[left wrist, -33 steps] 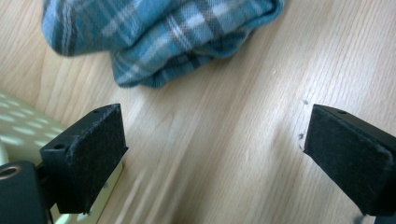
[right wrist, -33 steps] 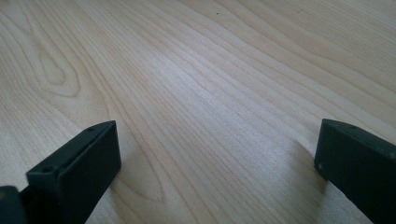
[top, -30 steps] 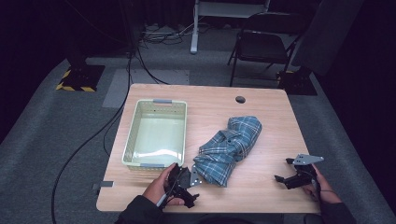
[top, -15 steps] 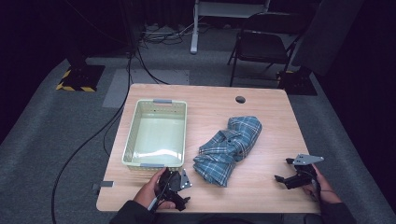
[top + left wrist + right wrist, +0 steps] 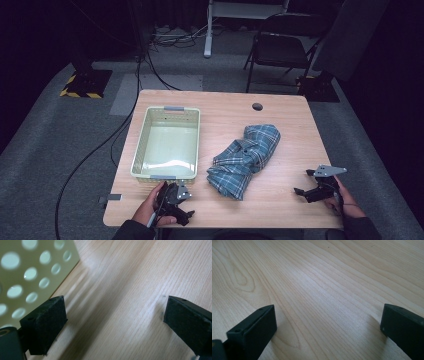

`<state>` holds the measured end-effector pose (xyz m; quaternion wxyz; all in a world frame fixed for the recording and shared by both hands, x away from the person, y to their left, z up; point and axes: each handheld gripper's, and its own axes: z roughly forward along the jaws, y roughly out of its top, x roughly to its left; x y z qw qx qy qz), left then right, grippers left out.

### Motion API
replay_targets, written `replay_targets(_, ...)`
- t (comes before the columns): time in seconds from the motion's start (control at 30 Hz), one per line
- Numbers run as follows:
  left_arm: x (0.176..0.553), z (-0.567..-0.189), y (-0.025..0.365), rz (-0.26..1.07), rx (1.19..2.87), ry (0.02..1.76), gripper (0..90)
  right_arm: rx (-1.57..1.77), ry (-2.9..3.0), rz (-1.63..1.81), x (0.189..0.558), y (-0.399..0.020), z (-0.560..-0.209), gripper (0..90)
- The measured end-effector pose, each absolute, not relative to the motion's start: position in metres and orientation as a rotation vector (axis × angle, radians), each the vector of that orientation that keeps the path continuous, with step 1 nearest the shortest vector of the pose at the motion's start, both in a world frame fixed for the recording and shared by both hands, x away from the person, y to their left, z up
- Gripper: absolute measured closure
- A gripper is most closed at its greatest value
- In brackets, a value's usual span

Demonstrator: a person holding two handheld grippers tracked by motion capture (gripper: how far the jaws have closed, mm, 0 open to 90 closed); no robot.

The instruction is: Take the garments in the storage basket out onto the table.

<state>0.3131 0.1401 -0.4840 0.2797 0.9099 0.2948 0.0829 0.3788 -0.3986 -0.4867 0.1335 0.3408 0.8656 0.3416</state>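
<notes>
Resting near the lower edge of the high view, the left tool [image 5: 185,202] sits below the pale green basket [image 5: 167,142]; the right tool [image 5: 306,184] lies lower right, the plaid shirt [image 5: 245,159] crumpled mid-tabletop [image 5: 280,112] between them. Left gripper view — jaws just widened, nothing between, perforated basket wall [image 5: 30,272] upper left. Right gripper view — jaws apart over bare wood.

The left gripper [image 5: 113,322] has its two black jaws spread wide over bare wooden table [image 5: 130,280], nothing between them; they have just been opening. At ten o'clock, the pale perforated wall of a basket [image 5: 27,272] stands just beside the left-hand jaw.
</notes>
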Motion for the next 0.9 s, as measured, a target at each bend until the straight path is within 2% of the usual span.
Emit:
replay_targets(0.33, 0.308, -0.49, 0.165, 0.238, 2.362, 0.859, 1.2, 0.988, 2.51, 0.991, 0.379, -0.399, -0.487, 0.5)
replay_targets(0.67, 0.305, -0.499, 0.176, 0.27, 2.265, 0.824, 0.0, 0.987, 2.511, 0.991, 0.379, -0.399, -0.487, 0.5)
replay_targets(0.9, 0.305, -0.499, 0.178, 0.276, 2.259, 0.838, 0.0, 0.987, 2.51, 0.99, 0.379, -0.399, -0.487, 0.5)
